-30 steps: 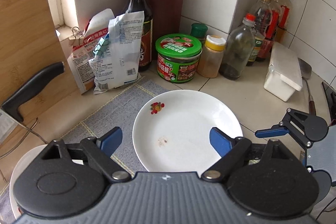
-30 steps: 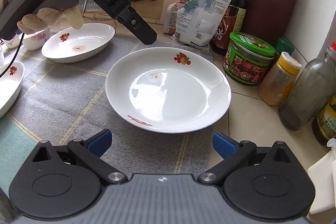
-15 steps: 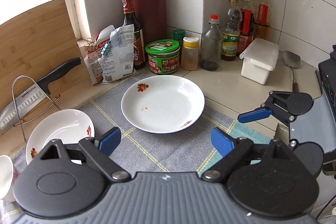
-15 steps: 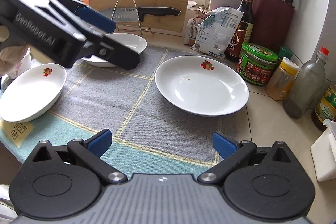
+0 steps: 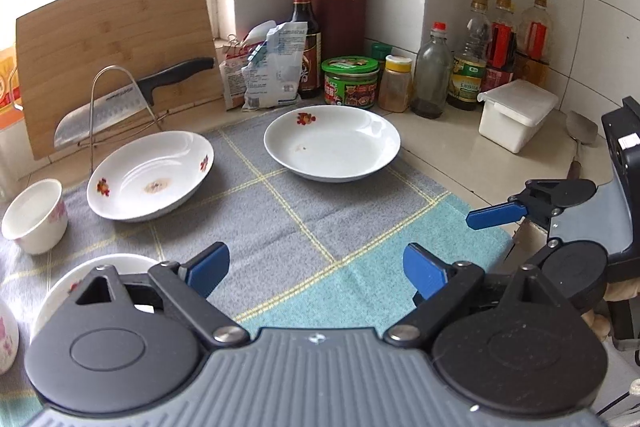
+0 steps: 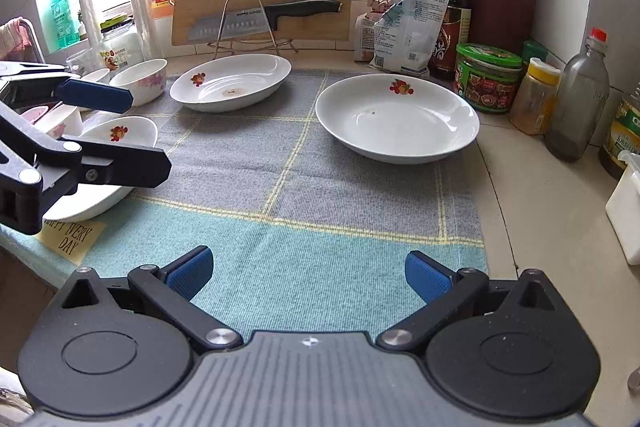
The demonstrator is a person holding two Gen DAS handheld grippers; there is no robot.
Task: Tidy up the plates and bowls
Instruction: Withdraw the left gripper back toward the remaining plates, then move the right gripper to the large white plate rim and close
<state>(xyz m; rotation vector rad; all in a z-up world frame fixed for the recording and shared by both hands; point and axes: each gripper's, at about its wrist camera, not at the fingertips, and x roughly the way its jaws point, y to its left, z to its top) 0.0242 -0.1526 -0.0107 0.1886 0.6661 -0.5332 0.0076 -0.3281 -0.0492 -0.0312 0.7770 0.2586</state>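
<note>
Left gripper [image 5: 316, 269] over blue-green cloth [image 5: 360, 259], fingers [image 5: 208, 267] widening, nothing between them. Right gripper [image 6: 306, 273] likewise over cloth, fingers apart, empty. Plate [image 6: 104, 163] at cloth's near left edge, partly hidden behind left gripper. Two small bowls [image 6: 140, 81] beyond it. Second plate [image 5: 150, 175] mid-left on grey part of cloth. Third plate [image 5: 332, 143] far right on cloth, near green-lidded jar [image 5: 351, 81]. Cutting board [image 5: 116, 55] and knife [image 5: 132, 99] at back of desk [image 5: 460, 155].
</note>
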